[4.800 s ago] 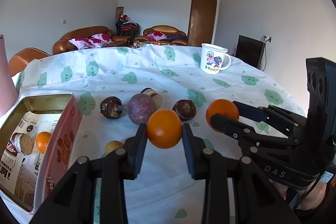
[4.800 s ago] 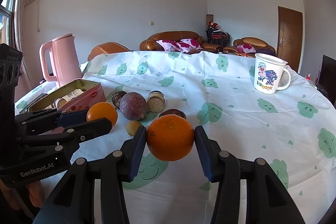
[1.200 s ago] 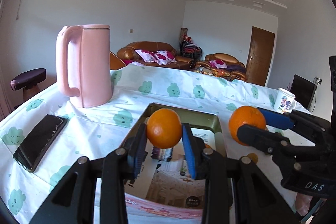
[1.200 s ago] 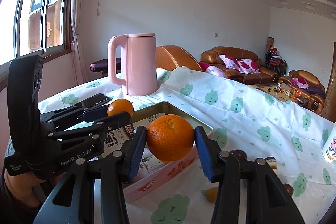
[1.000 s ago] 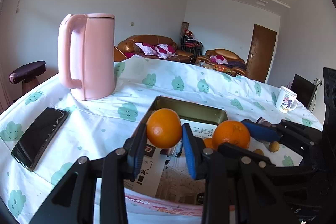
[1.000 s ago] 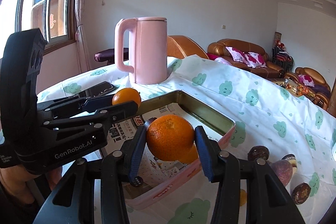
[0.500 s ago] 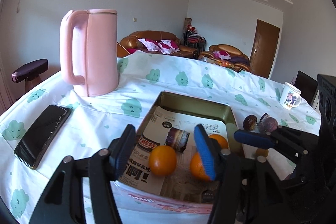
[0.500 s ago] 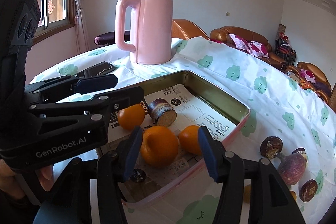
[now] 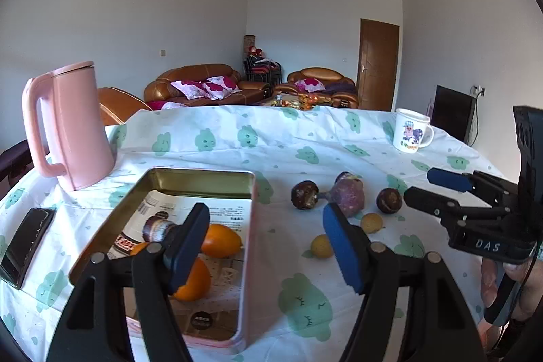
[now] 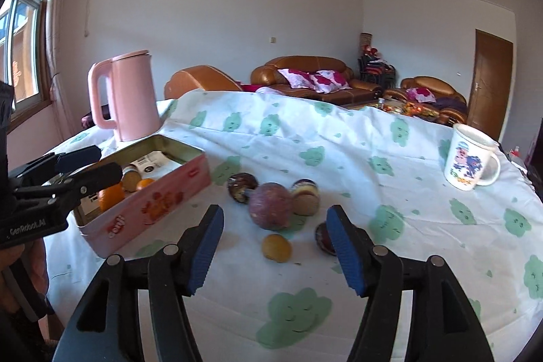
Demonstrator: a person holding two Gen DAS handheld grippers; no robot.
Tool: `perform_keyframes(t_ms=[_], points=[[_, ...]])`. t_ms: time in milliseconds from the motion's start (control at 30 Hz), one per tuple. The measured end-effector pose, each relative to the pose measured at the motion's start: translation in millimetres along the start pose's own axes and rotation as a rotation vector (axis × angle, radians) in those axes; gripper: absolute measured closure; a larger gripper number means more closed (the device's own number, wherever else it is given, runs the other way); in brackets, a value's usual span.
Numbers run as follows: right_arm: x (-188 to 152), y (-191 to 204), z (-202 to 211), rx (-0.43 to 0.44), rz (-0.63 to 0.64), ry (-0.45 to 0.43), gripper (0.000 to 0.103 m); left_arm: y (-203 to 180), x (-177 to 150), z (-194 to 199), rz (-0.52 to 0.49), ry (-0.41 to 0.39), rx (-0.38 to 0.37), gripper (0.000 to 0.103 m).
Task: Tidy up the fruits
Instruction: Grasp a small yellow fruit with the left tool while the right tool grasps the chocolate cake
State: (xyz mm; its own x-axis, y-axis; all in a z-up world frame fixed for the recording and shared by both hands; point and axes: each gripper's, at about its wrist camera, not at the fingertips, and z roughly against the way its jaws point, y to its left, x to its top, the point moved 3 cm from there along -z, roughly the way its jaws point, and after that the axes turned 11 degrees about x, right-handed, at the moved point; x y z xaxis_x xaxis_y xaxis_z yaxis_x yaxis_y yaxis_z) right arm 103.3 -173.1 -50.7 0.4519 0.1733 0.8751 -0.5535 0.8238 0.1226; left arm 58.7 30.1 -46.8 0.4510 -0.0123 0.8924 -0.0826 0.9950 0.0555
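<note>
Both tongs empty, jaws just been opening, nothing btwn them. Left tongs hang over the tin's right wall; oranges lie inside. Right tongs face the loose fruit on the counter: purple fruit, small yellow one, dark ones beside. Next grab, I reckon: go for the yellow one w/ jaws either side, close gently so it doesn't roll.

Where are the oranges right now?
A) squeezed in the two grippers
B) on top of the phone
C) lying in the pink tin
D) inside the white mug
C: the oranges lie in the pink tin, and the left gripper and right gripper are both open and empty.
</note>
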Motion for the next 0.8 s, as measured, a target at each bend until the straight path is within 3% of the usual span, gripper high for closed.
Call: perform_keyframes(t_ms=[200,333,533,700,800], points=[[-5.1,-35.4,4.9,-0.052,-0.077,0.008,0.038,-45.9,-5.7,-24.3,-0.119,0.082,-0.037,0.032],[0.0,-52.6,-5.5,-0.093,-0.095,0.049,0.038,-66.5,-7.9,-42.3,-0.179,0.164,-0.073,0.045],[-1.1,-63.2,-39.7,-0.042,-0.150,0.157,0.038,-76.1,-14.4,-70.7,-0.193,0.306,-0.132,0.055],[-9.1,-64.9,-65.5,-0.003,-0.178,0.257,0.039,-74.4,-17.3,-73.7,-0.192,0.327,-0.132,0.058],[-15.0,-66.5,-82.3,0.022,-0.190,0.336,0.043,-71.2,-16.0,-76.0,-0.185,0.329,-0.127,0.069]])
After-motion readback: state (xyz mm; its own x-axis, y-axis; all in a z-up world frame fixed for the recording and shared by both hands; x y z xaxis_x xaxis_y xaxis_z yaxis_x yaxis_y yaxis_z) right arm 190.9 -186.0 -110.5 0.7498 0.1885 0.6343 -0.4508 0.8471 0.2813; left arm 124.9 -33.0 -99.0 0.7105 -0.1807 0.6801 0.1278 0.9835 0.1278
